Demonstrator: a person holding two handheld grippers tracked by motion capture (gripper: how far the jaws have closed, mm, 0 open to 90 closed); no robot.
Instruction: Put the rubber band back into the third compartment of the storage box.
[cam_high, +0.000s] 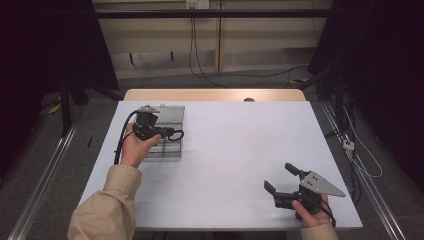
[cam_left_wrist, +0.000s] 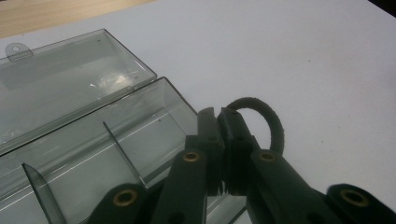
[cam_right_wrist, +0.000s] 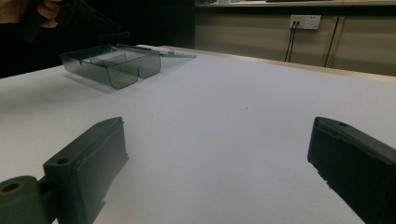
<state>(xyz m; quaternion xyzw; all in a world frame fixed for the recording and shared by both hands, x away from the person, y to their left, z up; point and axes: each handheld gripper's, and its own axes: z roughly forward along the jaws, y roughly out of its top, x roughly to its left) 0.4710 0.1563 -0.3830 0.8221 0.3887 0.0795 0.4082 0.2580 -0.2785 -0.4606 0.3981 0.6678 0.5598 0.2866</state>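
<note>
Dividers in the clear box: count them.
2. One divider stands mid-box beside the left gripper; the other divider stands nearer the box's opposite end. More may be hidden.

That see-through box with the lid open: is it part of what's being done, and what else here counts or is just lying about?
In the job:
- clear plastic box, lid open
- dark loop, pinched in the left claw

Just there:
- right claw, open, holding nothing
- white table
- floor cables

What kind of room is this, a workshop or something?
Probably a lab recording booth: a plain white table ringed by black curtains, loose cables on the grey floor, and a wall power socket.
</note>
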